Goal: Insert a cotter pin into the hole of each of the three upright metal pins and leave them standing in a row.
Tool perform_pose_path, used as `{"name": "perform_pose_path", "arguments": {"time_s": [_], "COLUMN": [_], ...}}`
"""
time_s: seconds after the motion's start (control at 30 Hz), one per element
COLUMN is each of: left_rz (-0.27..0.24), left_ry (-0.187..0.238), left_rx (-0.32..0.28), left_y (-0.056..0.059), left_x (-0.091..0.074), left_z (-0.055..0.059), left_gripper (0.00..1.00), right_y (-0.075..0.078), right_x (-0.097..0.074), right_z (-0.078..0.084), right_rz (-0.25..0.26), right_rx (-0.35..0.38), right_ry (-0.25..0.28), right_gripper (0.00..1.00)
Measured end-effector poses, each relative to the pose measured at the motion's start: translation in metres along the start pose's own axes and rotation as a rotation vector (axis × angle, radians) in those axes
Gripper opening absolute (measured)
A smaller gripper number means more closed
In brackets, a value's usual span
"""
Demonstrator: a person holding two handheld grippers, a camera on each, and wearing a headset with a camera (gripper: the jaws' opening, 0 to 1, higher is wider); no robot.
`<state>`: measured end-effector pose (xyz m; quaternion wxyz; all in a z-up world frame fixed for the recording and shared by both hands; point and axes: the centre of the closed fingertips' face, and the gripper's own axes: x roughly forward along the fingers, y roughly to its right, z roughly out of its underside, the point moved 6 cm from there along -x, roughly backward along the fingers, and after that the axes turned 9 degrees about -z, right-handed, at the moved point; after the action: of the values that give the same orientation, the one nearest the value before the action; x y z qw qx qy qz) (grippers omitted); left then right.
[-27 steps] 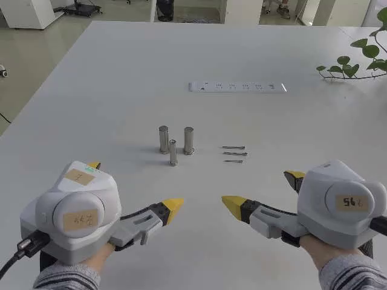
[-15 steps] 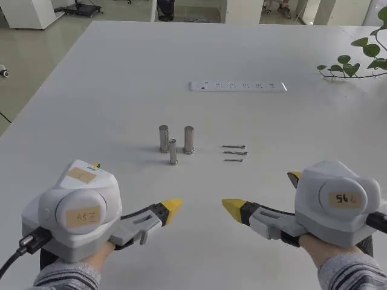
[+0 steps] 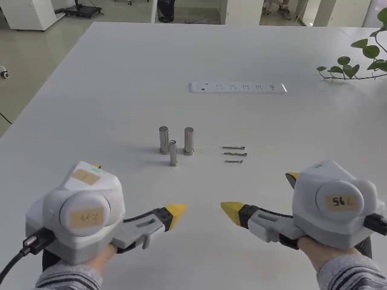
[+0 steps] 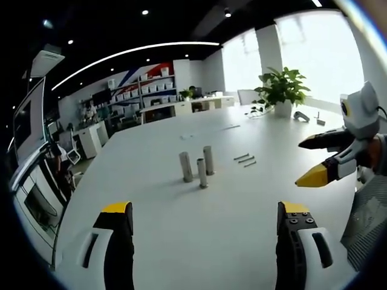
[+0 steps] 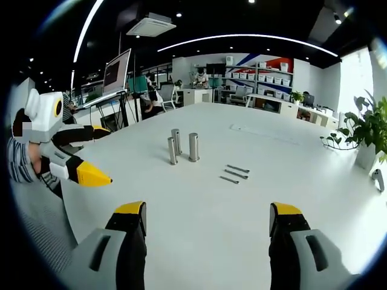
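Note:
Three upright metal pins (image 3: 173,152) stand in a tight cluster at the middle of the white table (image 3: 121,72); the front one is shorter. In the left gripper view the pins (image 4: 202,173) rise ahead, and in the right gripper view the pins (image 5: 194,147) stand left of centre. Three cotter pins (image 3: 234,154) lie side by side just right of the cluster, also seen as cotter pins (image 4: 245,159) and cotter pins (image 5: 234,174). My left gripper (image 3: 134,188) hovers open near the front edge, nothing in it. My right gripper (image 3: 262,192) is open and empty, opposite it.
A white power strip (image 3: 237,87) lies further back on the table. Leaves of a potted plant (image 3: 357,60) reach in at the right edge. Bare tabletop separates the grippers from the pins. Office furniture stands beyond the table.
Both grippers have drifted slightly down toward the near edge, the left one also a little to the right. The pins and cotter pins have stayed put.

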<state>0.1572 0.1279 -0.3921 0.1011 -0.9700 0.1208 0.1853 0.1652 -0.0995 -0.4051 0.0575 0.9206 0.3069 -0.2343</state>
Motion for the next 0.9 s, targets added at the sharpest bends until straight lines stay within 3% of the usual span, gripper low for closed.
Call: {"name": "perform_pose_path", "arguments": {"time_s": [0.9], "left_rz": [0.000], "left_ry": [-0.005], "left_rx": [0.000], "left_y": [0.0001], "left_x": [-0.0012], "left_z": [-0.0001], "left_gripper": [0.99], "right_y": [0.0002], "right_x": [-0.0018], "right_z": [-0.0016], "right_rz": [0.002], "right_rx": [0.011], "right_ry": [0.009], "right_gripper": [0.78]}}
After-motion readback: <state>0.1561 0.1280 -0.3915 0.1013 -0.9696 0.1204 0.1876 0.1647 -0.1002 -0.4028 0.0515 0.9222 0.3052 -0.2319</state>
